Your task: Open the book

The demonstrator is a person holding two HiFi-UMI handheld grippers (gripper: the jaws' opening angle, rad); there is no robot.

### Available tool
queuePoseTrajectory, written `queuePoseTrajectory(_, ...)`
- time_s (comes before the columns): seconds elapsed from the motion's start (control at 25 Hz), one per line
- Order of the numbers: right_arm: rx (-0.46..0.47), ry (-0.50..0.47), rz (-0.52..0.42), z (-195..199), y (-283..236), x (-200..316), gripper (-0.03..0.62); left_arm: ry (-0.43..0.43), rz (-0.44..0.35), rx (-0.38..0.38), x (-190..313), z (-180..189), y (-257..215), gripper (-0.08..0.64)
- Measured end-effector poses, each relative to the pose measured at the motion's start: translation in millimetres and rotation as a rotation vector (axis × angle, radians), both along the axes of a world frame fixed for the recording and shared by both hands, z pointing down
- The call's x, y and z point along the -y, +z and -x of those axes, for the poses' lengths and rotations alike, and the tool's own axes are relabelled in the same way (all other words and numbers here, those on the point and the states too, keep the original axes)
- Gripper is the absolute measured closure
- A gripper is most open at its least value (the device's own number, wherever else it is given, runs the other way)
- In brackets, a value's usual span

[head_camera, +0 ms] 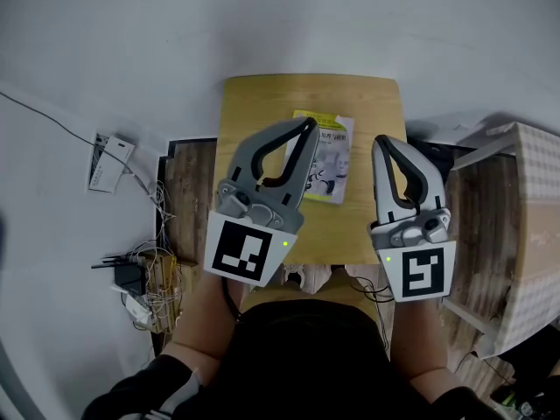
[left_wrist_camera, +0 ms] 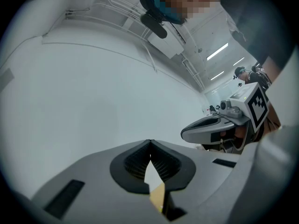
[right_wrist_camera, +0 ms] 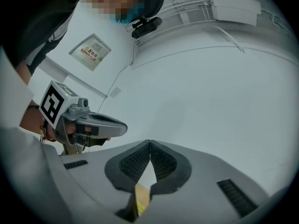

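Book (head_camera: 331, 161) lay cover-up on the small wooden table (head_camera: 262, 103), its long axis running 12 to 6 o'clock. The left gripper (head_camera: 306, 126) hung over its 9 o'clock edge, nearer than the right gripper (head_camera: 381, 143) at 3 o'clock. Both had their jaws closed on nothing. Bare tabletop lay free at 12 o'clock.

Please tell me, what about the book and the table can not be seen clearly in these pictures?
- Head view: the left hand-held gripper covers the book along its left edge; its cover print is too small to read.
- Head view: the right hand-held gripper and the person's body hide the near edge of the table.
- Both gripper views: aimed at the wall; only a sliver shows below the shut jaws, too little to identify.
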State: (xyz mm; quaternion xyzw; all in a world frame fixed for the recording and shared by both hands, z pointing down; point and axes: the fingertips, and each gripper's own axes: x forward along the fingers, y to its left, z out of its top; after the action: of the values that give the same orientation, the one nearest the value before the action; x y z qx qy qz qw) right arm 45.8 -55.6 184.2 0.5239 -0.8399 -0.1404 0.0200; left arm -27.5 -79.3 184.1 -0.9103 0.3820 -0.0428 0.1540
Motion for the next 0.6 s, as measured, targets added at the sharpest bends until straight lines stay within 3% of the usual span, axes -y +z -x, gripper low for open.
queuePoseTrajectory(0.28,0.061,-0.014,0.025,-8.9,3.7,4.8,0.563,-0.015,0.012,0.006,-0.2,-5.3,5.7,0.552)
queuePoseTrajectory(0.6,0.059,0.013,0.009,-19.9,8.2,7.4,0.563,-0.046,0.064,0.038,1.0,-14.4,29.5,0.551)
